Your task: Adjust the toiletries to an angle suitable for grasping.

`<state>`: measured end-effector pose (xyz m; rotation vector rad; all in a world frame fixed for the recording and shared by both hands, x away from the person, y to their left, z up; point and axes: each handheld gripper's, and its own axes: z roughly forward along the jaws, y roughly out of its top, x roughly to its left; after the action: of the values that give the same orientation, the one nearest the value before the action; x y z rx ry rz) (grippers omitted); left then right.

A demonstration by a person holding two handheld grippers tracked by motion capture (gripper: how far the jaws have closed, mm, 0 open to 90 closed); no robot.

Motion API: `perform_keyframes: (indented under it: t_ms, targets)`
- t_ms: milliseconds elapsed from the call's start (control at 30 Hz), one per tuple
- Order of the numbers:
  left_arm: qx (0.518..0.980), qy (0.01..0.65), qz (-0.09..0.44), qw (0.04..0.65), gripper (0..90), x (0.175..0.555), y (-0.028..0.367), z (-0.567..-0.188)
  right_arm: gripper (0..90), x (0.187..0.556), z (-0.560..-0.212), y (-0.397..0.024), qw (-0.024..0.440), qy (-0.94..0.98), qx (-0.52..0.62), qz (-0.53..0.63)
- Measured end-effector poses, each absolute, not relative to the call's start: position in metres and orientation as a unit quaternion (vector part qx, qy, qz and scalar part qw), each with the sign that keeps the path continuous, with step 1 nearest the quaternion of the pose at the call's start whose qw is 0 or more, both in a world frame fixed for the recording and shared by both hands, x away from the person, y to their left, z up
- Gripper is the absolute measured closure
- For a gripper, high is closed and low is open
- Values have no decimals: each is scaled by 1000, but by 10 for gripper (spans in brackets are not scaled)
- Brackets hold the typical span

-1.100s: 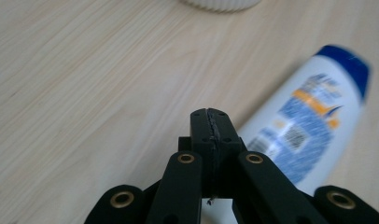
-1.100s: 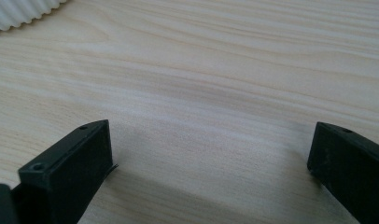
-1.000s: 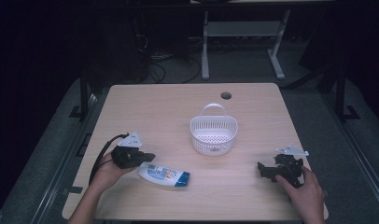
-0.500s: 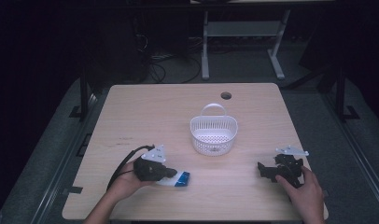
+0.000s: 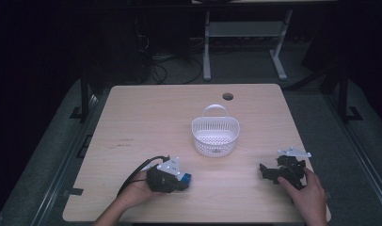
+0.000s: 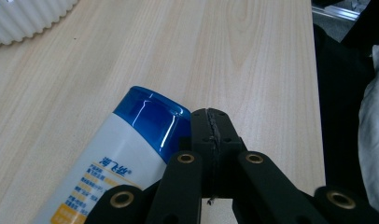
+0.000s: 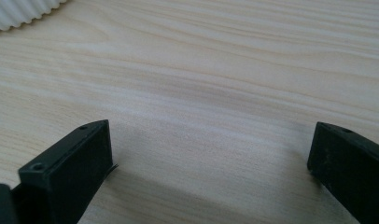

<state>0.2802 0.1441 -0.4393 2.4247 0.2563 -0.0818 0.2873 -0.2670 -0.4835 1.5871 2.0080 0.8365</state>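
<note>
Blue-capped white bottle (image 6: 131, 154) is the thing being worked here, lying flat on the light wood surface (image 5: 147, 117), near the front edge, left of centre. What's changed: a sec ago the left tool (image 5: 179, 181) was parked off to the bottle's left w/ the whole bottle in plain sight. Now it's been slid across toward the middle and sits right over the bottle, so from the high view just a bit of blue cap (image 5: 186, 178) is peeking out past the tip.

In the left gripper view the left tool's jaws are pressed fully together, nothing between them, tips resting right beside the cap, touching or nearly so (can't be told for sure). So the bottle isn't gripped at all. Looks more like a nudge/push along the surface w/ closed tips than a pickup, imo, or else the jaws need to be spread before any grab can be made.

Right tool (image 5: 269, 173) hasn't been moved: parked on the surface at the right, jaws spread wide, nothing held, bare wood between them in the right gripper view.

White ribbed basket (image 5: 216, 136) is standing upright mid-surface, well apart from the bottle, apparently w/ nothing in it. If the basket is where the bottle is meant to end up, that part is not yet started, prob.
</note>
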Motion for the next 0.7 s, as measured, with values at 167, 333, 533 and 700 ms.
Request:
perform_keyframes:
  t_ms: [167, 333, 533, 700]
  targets:
    - [935, 103, -22, 338, 900, 283, 143, -440, 0, 287, -484, -267, 223, 727, 574, 303]
    - [936, 106, -10, 334, 900, 288, 141, -438, 0, 287, -483, -267, 223, 727, 575, 303]
    - [936, 114, -4, 333, 900, 296, 137, -438, 0, 287, -484, -267, 223, 727, 574, 303]
    - [936, 123, 3, 330, 900, 303, 135, -437, 0, 287, -484, -267, 223, 727, 574, 303]
